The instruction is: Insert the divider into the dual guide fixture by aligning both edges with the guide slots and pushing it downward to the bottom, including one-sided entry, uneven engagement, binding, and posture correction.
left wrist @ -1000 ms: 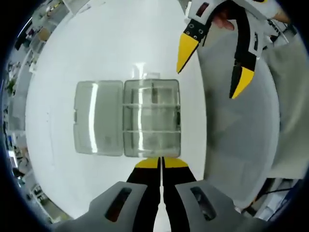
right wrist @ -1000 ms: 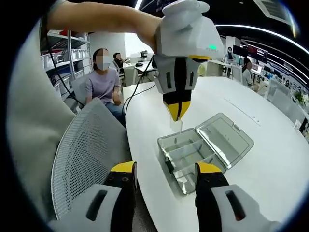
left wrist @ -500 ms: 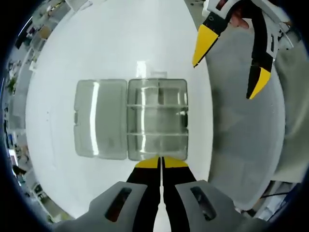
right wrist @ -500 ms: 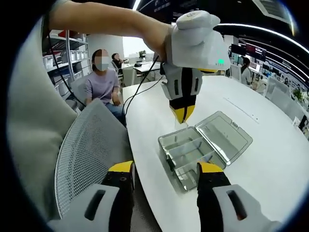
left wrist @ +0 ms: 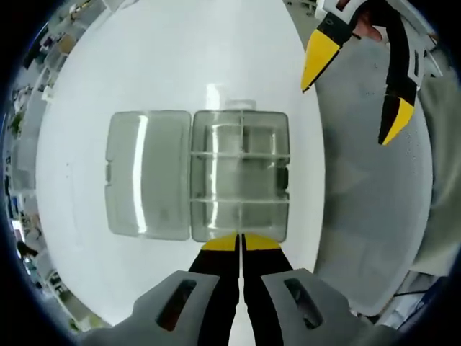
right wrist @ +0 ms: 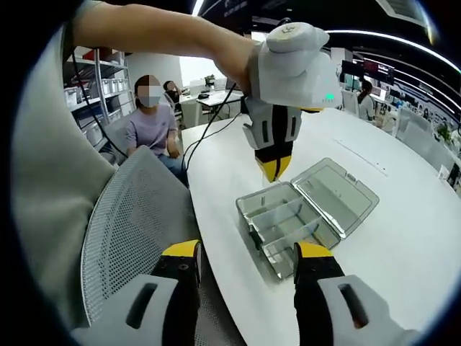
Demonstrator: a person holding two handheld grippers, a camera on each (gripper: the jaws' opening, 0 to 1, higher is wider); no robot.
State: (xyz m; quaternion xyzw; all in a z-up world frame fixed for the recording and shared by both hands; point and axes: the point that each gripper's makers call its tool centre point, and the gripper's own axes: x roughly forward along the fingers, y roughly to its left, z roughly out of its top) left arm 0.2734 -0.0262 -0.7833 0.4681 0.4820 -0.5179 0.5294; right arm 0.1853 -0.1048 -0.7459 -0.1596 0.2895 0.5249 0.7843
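In the left gripper view, the left gripper (left wrist: pixel 240 244) has its yellow-tipped fingers pressed together, seemingly pinching a thin clear plastic divider (left wrist: pixel 240 216), hard to make out, just ahead of them over the clear plastic compartment box (left wrist: pixel 240 176) with its lid open flat on the white round table (left wrist: pixel 180 65). The right gripper (left wrist: pixel 356 90) hangs beyond, fingers wide.

In the right gripper view, its own fingers stand wide apart, the box between and ahead of them.

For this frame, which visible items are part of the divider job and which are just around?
Job: clear compartment box with open lid; divider, pinched in left gripper; right gripper, open.
Around: white table; mesh chair; seated person.
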